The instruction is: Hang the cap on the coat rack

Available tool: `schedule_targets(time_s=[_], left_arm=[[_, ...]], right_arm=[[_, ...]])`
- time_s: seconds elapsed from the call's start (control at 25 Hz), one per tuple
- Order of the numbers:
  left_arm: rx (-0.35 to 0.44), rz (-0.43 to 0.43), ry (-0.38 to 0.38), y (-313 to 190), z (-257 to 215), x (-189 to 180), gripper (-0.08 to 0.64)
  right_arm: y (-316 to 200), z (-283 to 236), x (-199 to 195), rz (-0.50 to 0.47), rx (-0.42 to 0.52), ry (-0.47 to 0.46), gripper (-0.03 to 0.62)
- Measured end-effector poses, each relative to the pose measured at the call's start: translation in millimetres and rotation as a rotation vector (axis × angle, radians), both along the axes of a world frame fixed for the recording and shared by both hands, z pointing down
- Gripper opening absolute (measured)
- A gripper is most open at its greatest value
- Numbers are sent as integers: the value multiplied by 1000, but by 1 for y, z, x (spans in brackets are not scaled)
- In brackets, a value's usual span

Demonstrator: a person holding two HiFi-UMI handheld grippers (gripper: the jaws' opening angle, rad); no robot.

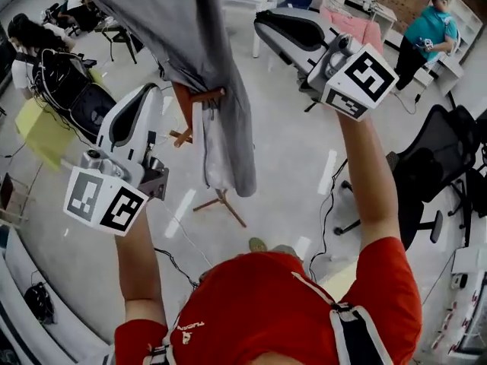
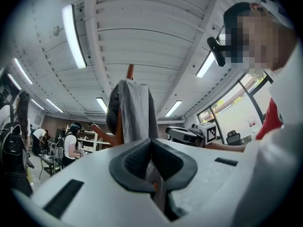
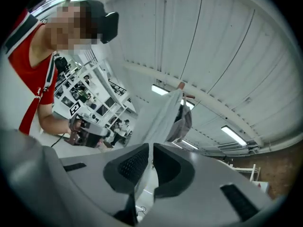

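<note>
A wooden coat rack (image 1: 199, 97) stands on the floor ahead of me, draped with a grey garment (image 1: 190, 29) and a white one (image 1: 209, 150). I see no cap on the rack or in either gripper. A black cap (image 2: 241, 11) (image 3: 92, 6) sits on the person's head, seen only in the gripper views. My left gripper (image 1: 144, 97) (image 2: 151, 143) is raised left of the rack, shut and empty. My right gripper (image 1: 262, 23) (image 3: 150, 148) is held up right of the grey garment, apart from it. Its jaws are shut to a thin slit with nothing between them.
A black office chair (image 1: 434, 173) stands at the right, with cables (image 1: 327, 204) on the floor beside it. A black bag (image 1: 72, 90) and a yellow sheet (image 1: 46, 128) lie at the left. Tables and a person in teal (image 1: 426, 33) are at the back.
</note>
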State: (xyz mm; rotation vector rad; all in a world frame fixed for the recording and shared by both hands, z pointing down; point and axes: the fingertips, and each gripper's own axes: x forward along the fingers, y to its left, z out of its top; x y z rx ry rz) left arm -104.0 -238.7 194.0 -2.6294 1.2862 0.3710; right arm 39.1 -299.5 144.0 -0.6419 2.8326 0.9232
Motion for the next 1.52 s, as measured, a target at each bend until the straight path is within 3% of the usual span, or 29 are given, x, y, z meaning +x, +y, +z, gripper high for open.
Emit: schedule_targets(time_s=[0.24, 0.44, 0.68, 0.84, 1.0, 1.52], left_arm=[[46, 85, -56, 9, 52, 30, 9], [9, 150, -61, 18, 93, 49, 9], [-36, 173, -38, 29, 129, 39, 9], [-25, 157, -103, 37, 139, 39, 9], [-44, 152, -99, 39, 144, 43, 9], [-46, 41, -123, 49, 137, 57, 9]], right_arm=[[70, 79, -35, -8, -67, -78, 31], [98, 138, -42, 52, -198, -149, 25], [120, 187, -52, 90, -309, -247, 23], [124, 197, -62, 73, -321, -245, 23], [121, 205, -61, 72, -337, -202, 23], [118, 188, -25, -11, -288, -260, 23]])
